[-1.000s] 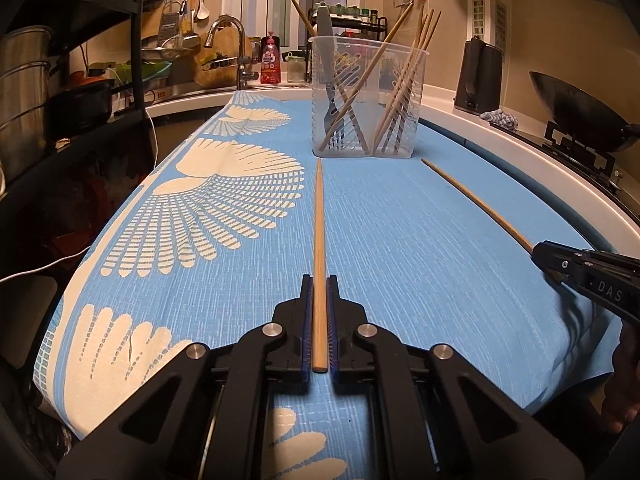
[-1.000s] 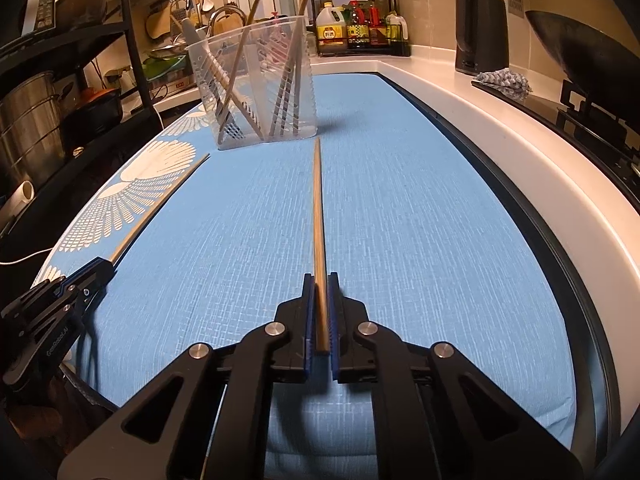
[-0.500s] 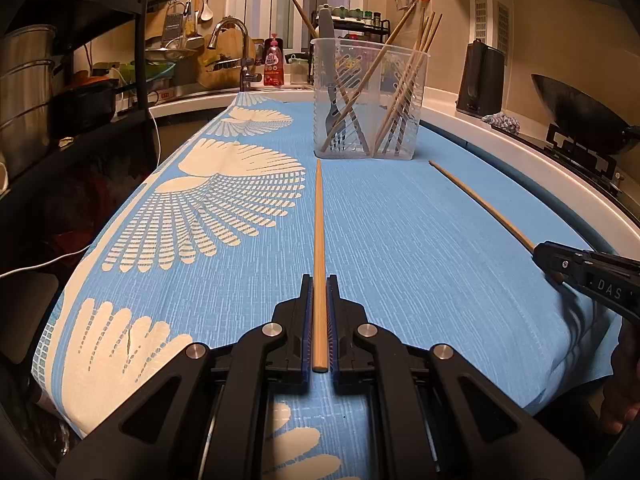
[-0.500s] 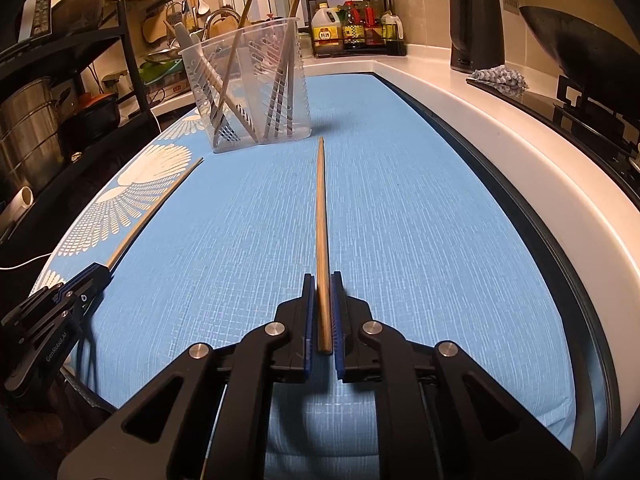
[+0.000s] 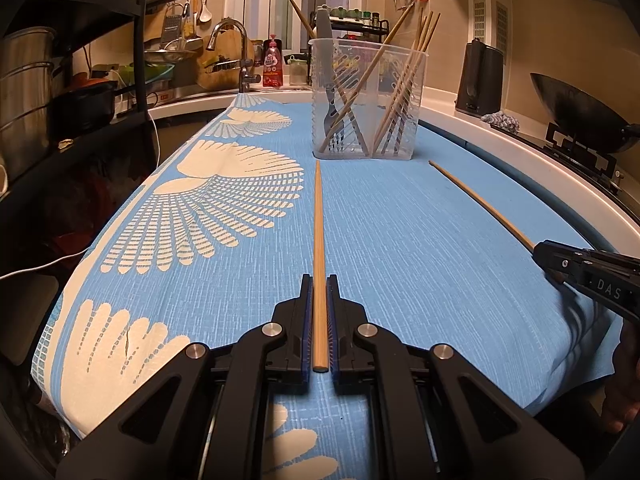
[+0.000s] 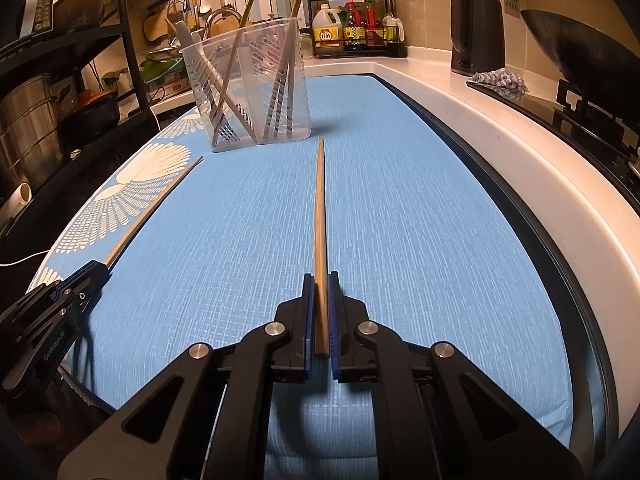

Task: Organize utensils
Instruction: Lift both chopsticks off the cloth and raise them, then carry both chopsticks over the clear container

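Setting: domestic kitchen, warm indoor light. Evidence: sink faucet [image 5: 230, 36] with red dish-soap bottle [image 5: 273, 66] beside it; hanging grater and ladles on a rail [image 5: 188, 16]; black shelving with steel stockpot [image 5: 24, 92]; a two-tier rack of oil and sauce bottles [image 6: 354, 28]; black electric kettle [image 6: 476, 36]; dark wok [image 6: 576, 56] on a stove grate; pale countertop [image 6: 460, 116] bordering a blue cloth with white fan print [image 5: 400, 232]. On the cloth, a clear plastic utensil holder [image 5: 366, 100] containing chopsticks and a fork.
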{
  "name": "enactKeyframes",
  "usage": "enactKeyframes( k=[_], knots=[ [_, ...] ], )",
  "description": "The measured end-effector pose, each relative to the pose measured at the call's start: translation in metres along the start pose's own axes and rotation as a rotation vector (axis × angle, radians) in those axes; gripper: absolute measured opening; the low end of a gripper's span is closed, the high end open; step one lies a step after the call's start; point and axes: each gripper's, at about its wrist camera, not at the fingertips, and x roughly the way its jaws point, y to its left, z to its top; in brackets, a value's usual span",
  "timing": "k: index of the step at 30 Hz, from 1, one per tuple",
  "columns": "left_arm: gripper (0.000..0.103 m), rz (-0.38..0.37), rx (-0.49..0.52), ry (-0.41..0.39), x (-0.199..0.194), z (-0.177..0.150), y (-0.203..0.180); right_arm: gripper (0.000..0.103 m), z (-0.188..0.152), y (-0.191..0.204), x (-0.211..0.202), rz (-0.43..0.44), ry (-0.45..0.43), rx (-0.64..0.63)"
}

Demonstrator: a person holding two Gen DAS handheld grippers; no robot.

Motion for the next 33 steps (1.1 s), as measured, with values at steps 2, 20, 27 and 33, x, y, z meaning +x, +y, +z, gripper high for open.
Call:
enactKeyframes(
  k=[2,20,27,33],
  knots=[
    [0.007,0.001,0.002,0.000,0.000,0.000,0.000,0.007,0.000,0.000,0.000,0.001,0.001,0.001],
    [0.007,-0.018,-0.011,0.013,-0.005,0.003,-0.001,0.006,0.005,0.002,-0.016,0.010,-0.024,0.000],
    [0.007,-0.030,-0.004,-0.037,-0.026,0.015,-0.001,0.006,0.015,0.006,-0.039,0.018,-0.066,-0.011],
    [0.007,-0.027,-0.005,-0.092,-0.048,0.032,0.003,0.006,0.026,0.013,-0.064,0.026,-0.120,-0.028]
  ],
)
